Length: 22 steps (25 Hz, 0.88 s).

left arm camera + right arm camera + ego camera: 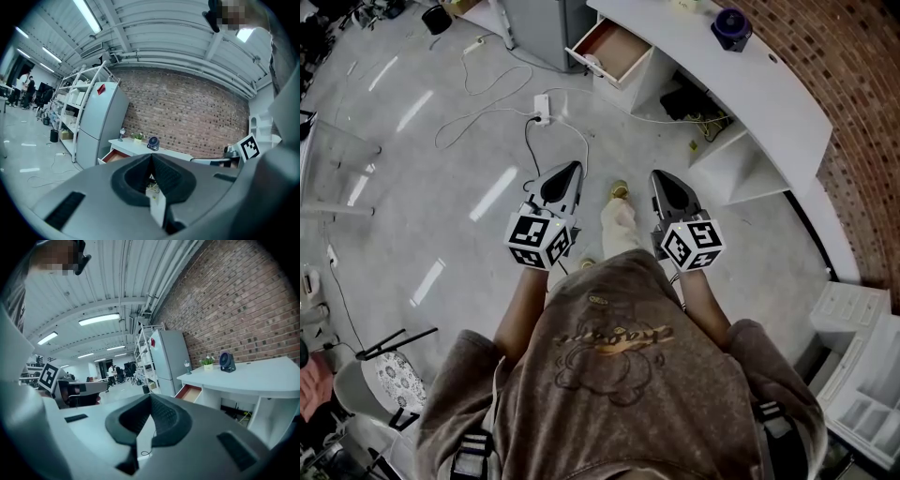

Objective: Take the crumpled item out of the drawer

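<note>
Approach was the job: the open red-brown drawer of the long white desk lay well ahead, a pale lump, probably the crumpled item, at its front corner. Both the left tongs and the right tongs were clamped together, empty; one would need opening before the drawer.

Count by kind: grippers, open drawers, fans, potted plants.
Grippers: 2 (left gripper, right gripper)
Open drawer: 1
Fan: 1
Potted plant: 1
Total: 5
</note>
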{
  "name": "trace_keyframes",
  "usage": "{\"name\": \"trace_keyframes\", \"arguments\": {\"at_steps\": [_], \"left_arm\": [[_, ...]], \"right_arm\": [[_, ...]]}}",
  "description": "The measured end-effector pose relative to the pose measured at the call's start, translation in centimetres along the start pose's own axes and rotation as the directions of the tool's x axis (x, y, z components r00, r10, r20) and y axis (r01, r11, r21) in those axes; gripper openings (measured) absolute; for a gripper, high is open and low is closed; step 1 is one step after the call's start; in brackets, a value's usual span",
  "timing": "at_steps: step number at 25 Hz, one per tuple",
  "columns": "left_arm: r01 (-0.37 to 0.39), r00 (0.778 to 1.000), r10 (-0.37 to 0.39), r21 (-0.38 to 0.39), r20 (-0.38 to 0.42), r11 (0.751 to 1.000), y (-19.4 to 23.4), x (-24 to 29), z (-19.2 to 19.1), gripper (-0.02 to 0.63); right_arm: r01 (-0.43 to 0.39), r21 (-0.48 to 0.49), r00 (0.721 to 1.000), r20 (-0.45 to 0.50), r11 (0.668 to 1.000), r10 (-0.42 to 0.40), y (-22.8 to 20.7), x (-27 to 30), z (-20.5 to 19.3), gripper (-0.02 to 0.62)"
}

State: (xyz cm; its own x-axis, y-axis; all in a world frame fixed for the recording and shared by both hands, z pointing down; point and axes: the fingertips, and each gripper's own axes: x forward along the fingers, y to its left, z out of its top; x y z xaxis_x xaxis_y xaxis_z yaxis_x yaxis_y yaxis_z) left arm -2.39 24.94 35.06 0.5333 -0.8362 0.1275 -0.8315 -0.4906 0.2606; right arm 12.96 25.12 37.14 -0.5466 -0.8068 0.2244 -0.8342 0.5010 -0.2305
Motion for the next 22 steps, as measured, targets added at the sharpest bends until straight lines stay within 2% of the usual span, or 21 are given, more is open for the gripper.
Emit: {"name": "trace_keyframes", "arguments": {"at_steps": [15, 22], "left_arm": [[-0.030, 0.999, 0.030, -0.005, 0.011, 1.000, 5.6, 7.0, 2.0, 0.006], [-0.034, 0.999, 0.034, 0.002, -0.020, 0.999, 7.9, 12.1, 3.1, 0.006]], "right_arm": [[-0.024, -0.008, 1.000, -0.018, 1.000, 0.024, -4.8, 8.8, 1.9, -0.005], [-0.034, 0.007, 0.999, -0.033, 0.999, 0.034, -8.3, 13.5, 3.5, -0.005]]}}
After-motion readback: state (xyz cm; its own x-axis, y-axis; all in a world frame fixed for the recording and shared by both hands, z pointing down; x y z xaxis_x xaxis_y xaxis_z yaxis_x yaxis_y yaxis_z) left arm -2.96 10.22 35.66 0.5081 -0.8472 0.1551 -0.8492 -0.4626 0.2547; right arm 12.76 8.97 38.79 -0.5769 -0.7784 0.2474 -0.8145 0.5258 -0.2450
